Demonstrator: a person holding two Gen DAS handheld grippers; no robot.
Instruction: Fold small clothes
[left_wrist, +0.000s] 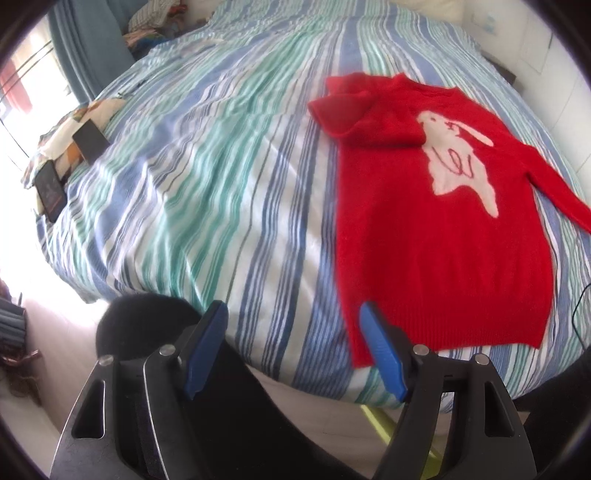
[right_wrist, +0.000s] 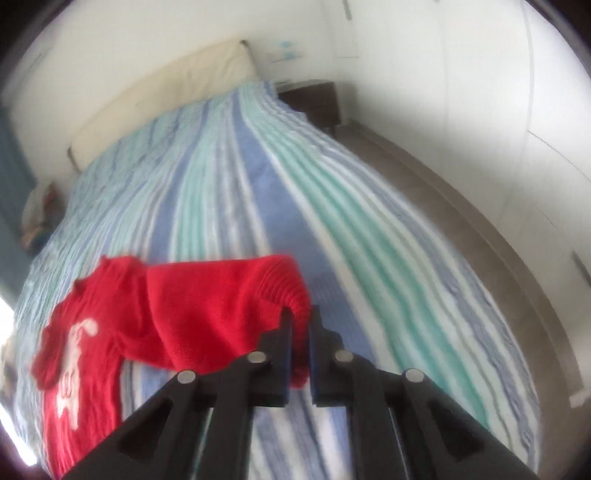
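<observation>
Striped bedding (left_wrist: 229, 192) fills both views; left gripper (left_wrist: 293, 347) gapes empty at lower centre, near the hem of a red rabbit sweater (left_wrist: 443, 236) lying centre-right; right gripper (right_wrist: 301, 332) pinches its sleeve cuff (right_wrist: 291, 291); soft, floppy knit, probably best held at cuffs and hem corners.

Striped bed (left_wrist: 229, 177): red sweater (left_wrist: 443, 236), two phones (left_wrist: 51, 190), patterned cloth (left_wrist: 70, 129).

Sweater (left_wrist: 443, 236) red, pale pink rabbit (left_wrist: 456, 153); bedspread (left_wrist: 207, 177) blue-green-white stripes; gripper pads (left_wrist: 207, 343) blue.
</observation>
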